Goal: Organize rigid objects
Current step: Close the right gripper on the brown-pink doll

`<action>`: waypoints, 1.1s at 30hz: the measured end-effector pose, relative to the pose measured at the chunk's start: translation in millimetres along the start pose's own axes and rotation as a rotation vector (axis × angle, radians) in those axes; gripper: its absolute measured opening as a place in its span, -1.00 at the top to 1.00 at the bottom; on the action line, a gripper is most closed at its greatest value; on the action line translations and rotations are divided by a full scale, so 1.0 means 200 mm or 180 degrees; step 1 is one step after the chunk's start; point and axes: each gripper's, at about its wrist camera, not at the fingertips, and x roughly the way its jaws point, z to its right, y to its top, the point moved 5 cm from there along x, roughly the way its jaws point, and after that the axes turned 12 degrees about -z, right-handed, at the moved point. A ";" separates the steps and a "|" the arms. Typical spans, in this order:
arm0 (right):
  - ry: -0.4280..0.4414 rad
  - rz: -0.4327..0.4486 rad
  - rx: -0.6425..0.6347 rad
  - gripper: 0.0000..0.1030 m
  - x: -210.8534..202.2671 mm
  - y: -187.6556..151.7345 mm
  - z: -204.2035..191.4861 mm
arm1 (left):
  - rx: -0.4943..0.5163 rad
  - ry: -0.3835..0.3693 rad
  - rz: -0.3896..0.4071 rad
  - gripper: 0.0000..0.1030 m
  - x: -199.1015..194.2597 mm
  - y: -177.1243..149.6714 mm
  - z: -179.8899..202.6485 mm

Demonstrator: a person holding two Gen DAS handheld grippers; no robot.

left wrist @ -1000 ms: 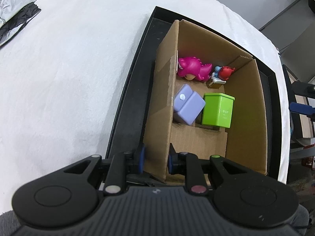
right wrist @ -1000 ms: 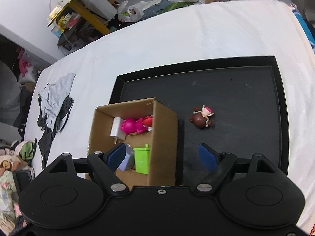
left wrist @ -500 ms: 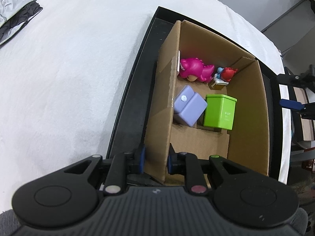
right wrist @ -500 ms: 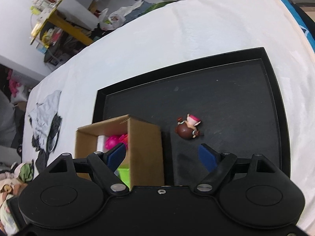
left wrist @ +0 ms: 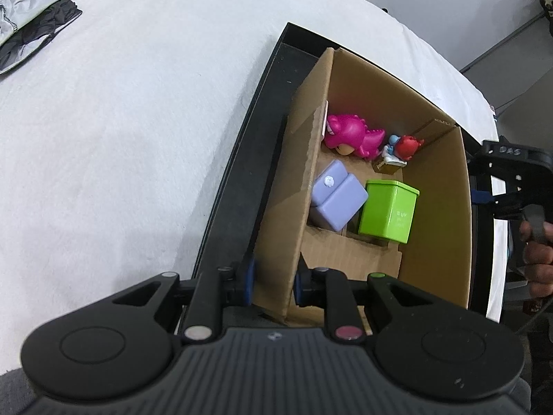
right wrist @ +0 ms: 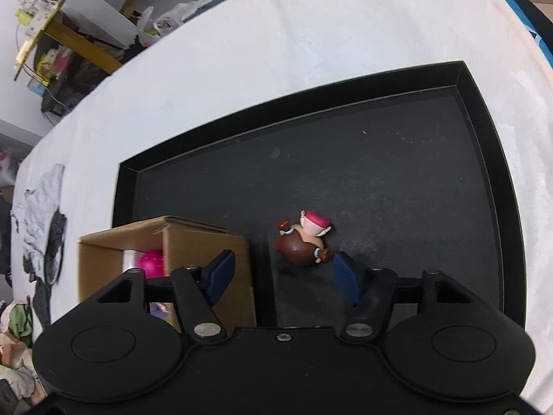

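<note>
My left gripper (left wrist: 273,280) is shut on the near left wall of the cardboard box (left wrist: 435,214), one finger outside and one inside. The box holds a pink dinosaur figure (left wrist: 349,136), a small red and blue figure (left wrist: 402,148), a purple block (left wrist: 337,199) and a green bin (left wrist: 389,211). In the right wrist view the box (right wrist: 207,252) stands at the left of the black tray (right wrist: 477,103). A brown and pink figurine (right wrist: 304,242) lies on the tray floor. My right gripper (right wrist: 283,276) is open just above and in front of it.
The tray sits on a white cloth-covered table (left wrist: 121,138). Grey and black clothes (left wrist: 31,31) lie at the table's far left. The right gripper and hand (left wrist: 518,186) show at the right edge of the left wrist view. A cluttered yellow shelf (right wrist: 52,34) stands beyond the table.
My right gripper has moved forward and down toward the brown figurine, which now lies close to its open fingers. The left gripper keeps its hold on the box wall.
</note>
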 end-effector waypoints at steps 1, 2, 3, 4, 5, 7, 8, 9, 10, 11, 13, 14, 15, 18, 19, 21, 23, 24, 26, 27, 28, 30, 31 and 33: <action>-0.0028 -0.0011 0.0010 -0.15 0.02 0.00 0.00 | -0.0003 -0.0007 -0.0002 0.60 0.00 0.00 0.00; -0.0050 -0.0024 0.0014 -0.13 0.03 0.01 0.01 | 0.0019 -0.0015 -0.0005 0.60 0.00 0.00 0.00; -0.0058 -0.0024 0.0013 -0.12 0.04 0.01 0.01 | 0.0021 -0.0020 -0.0007 0.60 0.00 0.00 0.00; -0.0066 -0.0017 0.0012 -0.12 0.05 0.02 0.01 | 0.0027 -0.0023 -0.0009 0.60 0.00 0.00 0.00; -0.0091 -0.0020 0.0015 -0.11 0.07 0.03 0.01 | 0.0033 -0.0023 -0.0013 0.60 0.00 0.00 0.00; -0.0129 -0.0032 0.0014 -0.09 0.09 0.03 0.01 | 0.0038 -0.0026 -0.0021 0.60 0.00 0.00 0.00; -0.0137 -0.0030 0.0020 -0.04 0.10 0.04 0.02 | 0.0038 -0.0029 -0.0023 0.60 0.00 0.00 0.00; -0.0154 -0.0030 0.0031 -0.01 0.10 0.04 0.02 | 0.0040 -0.0029 -0.0026 0.60 0.00 0.00 0.00; -0.0169 -0.0025 0.0041 0.01 0.11 0.05 0.03 | 0.0043 -0.0031 -0.0027 0.60 0.00 0.00 0.00; -0.0193 -0.0021 0.0052 0.10 0.11 0.05 0.04 | 0.0044 -0.0031 -0.0028 0.60 0.00 0.01 0.00; -0.0227 -0.0044 0.0057 0.24 0.12 0.05 0.05 | 0.0051 -0.0032 -0.0030 0.60 0.00 0.01 0.00; -0.0213 -0.0037 0.0058 0.25 0.12 0.05 0.05 | 0.0052 -0.0031 -0.0031 0.60 0.00 0.01 0.00; -0.0219 -0.0031 0.0055 0.25 0.12 0.05 0.06 | 0.0053 -0.0030 -0.0030 0.60 0.00 0.01 0.00; -0.0324 -0.0013 0.0022 0.26 0.09 0.04 0.07 | 0.0058 -0.0022 -0.0028 0.60 0.01 0.01 0.01; -0.0318 -0.0012 0.0020 0.26 0.08 0.03 0.07 | 0.0059 -0.0021 -0.0027 0.59 0.01 0.01 0.01; -0.0297 -0.0009 0.0011 0.26 0.06 0.03 0.07 | 0.0060 -0.0022 -0.0027 0.59 0.01 0.01 0.01; -0.0316 0.0005 -0.0026 0.26 0.03 0.02 0.07 | 0.0073 -0.0020 -0.0028 0.59 0.01 0.01 0.01; -0.0317 0.0006 -0.0039 0.26 0.02 0.01 0.06 | 0.0082 -0.0017 -0.0028 0.59 0.01 0.00 0.02; -0.0318 0.0007 -0.0057 0.27 0.00 0.00 0.06 | 0.0095 -0.0015 -0.0027 0.59 0.01 0.00 0.02; -0.0318 0.0012 -0.0057 0.27 -0.01 -0.01 0.06 | 0.0094 -0.0019 -0.0028 0.59 0.01 0.00 0.02; -0.0317 0.0018 -0.0054 0.26 -0.02 -0.01 0.06 | 0.0096 -0.0023 -0.0030 0.59 0.01 0.00 0.02; -0.0306 0.0039 -0.0057 0.27 -0.05 -0.02 0.05 | 0.0110 -0.0020 -0.0028 0.59 0.01 0.00 0.02; -0.0305 0.0049 -0.0060 0.27 -0.06 -0.03 0.05 | 0.0122 -0.0014 -0.0025 0.59 0.01 0.00 0.02; -0.0299 0.0058 -0.0076 0.27 -0.09 -0.05 0.04 | 0.0142 -0.0009 -0.0024 0.59 0.01 0.00 0.03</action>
